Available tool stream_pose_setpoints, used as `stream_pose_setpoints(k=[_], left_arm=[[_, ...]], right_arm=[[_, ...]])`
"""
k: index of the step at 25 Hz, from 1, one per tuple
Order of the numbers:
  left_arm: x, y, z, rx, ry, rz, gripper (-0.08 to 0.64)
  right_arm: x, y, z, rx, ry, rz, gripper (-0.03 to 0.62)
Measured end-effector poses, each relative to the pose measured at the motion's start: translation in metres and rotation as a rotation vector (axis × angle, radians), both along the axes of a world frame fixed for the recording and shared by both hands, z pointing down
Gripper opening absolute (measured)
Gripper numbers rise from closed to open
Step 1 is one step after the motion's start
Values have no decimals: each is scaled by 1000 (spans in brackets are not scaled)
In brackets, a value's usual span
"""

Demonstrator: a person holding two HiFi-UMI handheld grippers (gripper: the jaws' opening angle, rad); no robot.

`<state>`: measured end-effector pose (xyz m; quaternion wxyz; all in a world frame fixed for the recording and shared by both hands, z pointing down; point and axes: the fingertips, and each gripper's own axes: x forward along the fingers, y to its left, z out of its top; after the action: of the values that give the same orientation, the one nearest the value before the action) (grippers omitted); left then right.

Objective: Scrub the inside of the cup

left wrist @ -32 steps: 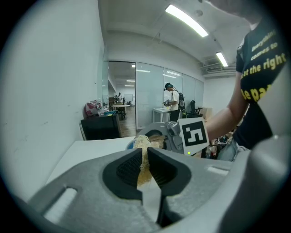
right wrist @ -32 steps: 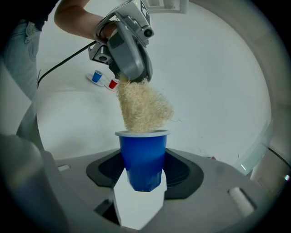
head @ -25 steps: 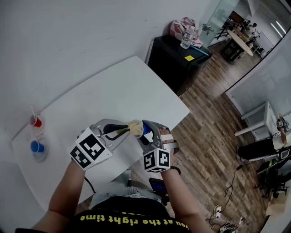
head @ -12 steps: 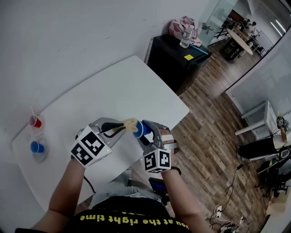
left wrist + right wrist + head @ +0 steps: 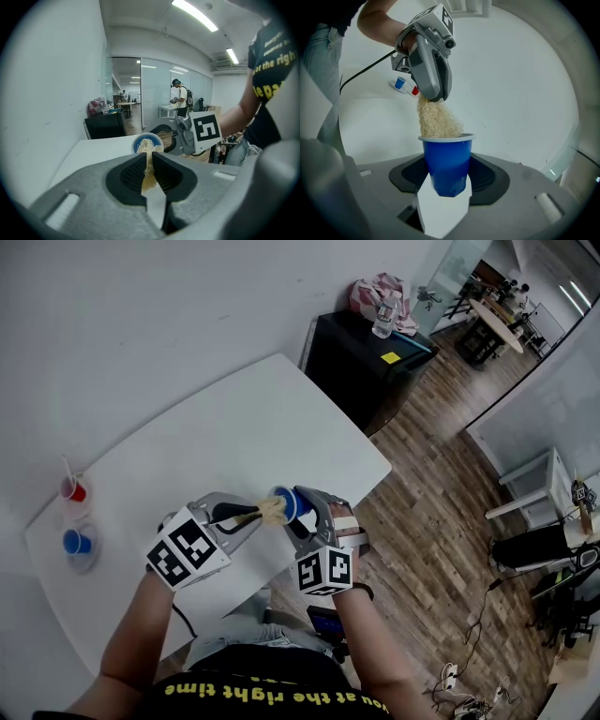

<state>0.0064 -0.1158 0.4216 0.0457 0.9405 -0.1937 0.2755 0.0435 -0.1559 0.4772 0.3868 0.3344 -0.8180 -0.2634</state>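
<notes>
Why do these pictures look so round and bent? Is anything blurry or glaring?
Head view: a wide lens bows the table edges, but the picture is sharp and evenly lit. Left gripper view: a fisheye circle with dark corners, and the ceiling lights are blown out white. Right gripper view: the same dark rim, with the cup and scrubber crisp.

Your grippers meet over the tabletop's [image 5: 234,427] near edge, left gripper [image 5: 239,515] on the left, right gripper [image 5: 298,512] on the right. The cup [image 5: 284,504] sits between your right fingers [image 5: 410,176], and the scrubber [image 5: 273,510] reaches from between your left fingers [image 5: 129,173] into its mouth. Far off at the tabletop's left end, two small cups [image 5: 75,491] stand one behind the other. The cabinet [image 5: 361,367] stands beyond the tabletop's far right corner.
</notes>
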Motion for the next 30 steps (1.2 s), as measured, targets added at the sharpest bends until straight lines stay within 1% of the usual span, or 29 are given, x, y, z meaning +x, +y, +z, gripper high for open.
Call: stream_pose_setpoints(k=[7,11,14,17,21,25,30], left_arm=[[5,-1,-3,17,-7,6,34],[6,-4,-2,31,-34,-19,34],[5,-6,3,29,-62,-29,35],[7,-3,6,24,-79,-13,34],[9,5,8,14,-90,29,34],[10,8,8,33,-91,74,35],[8,6,8,33,-77,57,35]], right_arm=[[-10,9,0,15,22,-38,264],[-15,14,-4,23,15,-52,264],[-20,16,-7,31,32,-63,264],[-22,16,-8,44,54,-74,264],[-23,20,-8,43,70,-83,264],[-25,23,-5,45,77,-93,262],[-33,30,-8,37,82,-104,262]])
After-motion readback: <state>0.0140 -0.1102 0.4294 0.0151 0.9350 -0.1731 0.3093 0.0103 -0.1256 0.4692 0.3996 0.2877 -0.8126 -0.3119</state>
